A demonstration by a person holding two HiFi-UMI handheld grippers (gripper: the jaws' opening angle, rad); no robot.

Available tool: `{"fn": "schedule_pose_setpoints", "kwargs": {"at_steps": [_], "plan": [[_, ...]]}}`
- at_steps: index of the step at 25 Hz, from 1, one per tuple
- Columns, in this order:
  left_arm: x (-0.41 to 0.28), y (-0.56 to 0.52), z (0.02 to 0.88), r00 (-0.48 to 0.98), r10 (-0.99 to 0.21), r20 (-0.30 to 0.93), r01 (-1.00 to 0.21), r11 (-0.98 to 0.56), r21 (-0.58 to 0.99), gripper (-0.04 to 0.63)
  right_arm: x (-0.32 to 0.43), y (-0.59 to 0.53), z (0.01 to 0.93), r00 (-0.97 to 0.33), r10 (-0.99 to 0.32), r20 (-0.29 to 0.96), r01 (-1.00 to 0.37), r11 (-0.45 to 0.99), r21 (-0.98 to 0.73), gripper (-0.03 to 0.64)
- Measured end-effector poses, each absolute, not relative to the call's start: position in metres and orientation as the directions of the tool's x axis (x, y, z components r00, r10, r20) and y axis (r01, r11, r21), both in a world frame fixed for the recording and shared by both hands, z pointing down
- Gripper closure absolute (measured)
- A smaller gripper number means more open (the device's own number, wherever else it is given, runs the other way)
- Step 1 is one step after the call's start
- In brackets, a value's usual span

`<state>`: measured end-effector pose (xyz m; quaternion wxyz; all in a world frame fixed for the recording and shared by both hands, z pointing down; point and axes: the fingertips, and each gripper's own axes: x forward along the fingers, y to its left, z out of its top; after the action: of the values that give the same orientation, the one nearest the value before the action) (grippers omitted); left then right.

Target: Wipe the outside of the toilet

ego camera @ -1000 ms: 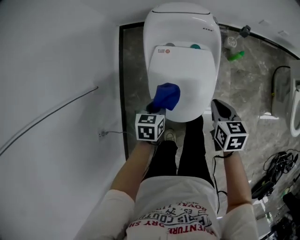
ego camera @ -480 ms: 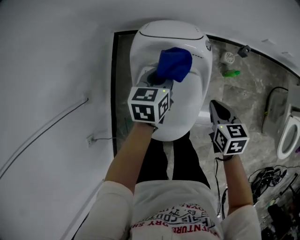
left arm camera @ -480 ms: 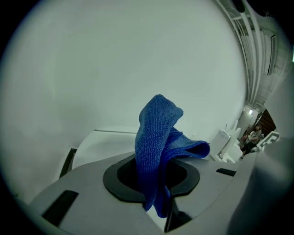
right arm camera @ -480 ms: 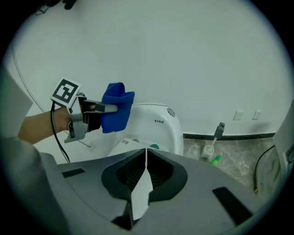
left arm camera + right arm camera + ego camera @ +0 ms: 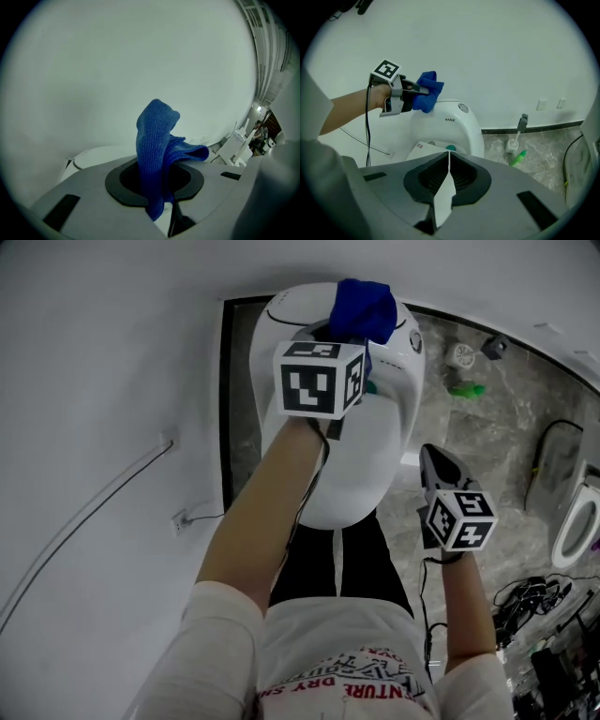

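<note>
Head view: the glossy white ceramic toilet (image 5: 366, 465) runs lengthwise away from the person, and the crumpled blue microfibre cloth (image 5: 364, 307) sits at its far rear top. The left gripper (image 5: 417, 90), jaws clamped on that cloth, is nearer; the right gripper (image 5: 441, 465), jaws together and empty, hangs beside the bowl's front.

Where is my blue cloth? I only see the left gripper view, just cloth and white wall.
Observer: The blue cloth in your left tool is at the top back of the white toilet, by the wall.
Operator: What's my other hand doing?
Observer: The right tool is shut on nothing, beside the toilet's front end.
Operator: Anything on the floor?
Observer: A toilet brush and a green bottle, right of the toilet.
</note>
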<state>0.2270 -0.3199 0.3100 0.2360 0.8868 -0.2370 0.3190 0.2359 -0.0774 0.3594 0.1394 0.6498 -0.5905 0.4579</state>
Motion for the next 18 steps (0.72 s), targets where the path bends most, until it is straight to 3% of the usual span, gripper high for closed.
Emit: {"fn": "schedule_pose_setpoints", "kwargs": {"at_steps": [7,14,18], "plan": [[0.255,-0.348,0.322,0.631,-0.258,0.731,-0.5,-0.857,0.129,0.501,0.23,-0.083,0.374,-0.135,-0.625,0.769,-0.862,-0.309,-0.402,0.598],[0.218,-0.392,0.335,0.603,-0.305,0.737,-0.549,-0.829,0.106,0.5,0.214,-0.099,0.388,-0.17,-0.606,0.777,-0.873,-0.273,-0.404,0.598],[0.192,-0.412,0.34,0.626,-0.321,0.711,-0.601,-0.779,0.178,0.5,0.198,-0.113,0.398,-0.194,-0.599,0.777,-0.874,-0.254,-0.414,0.598]]}}
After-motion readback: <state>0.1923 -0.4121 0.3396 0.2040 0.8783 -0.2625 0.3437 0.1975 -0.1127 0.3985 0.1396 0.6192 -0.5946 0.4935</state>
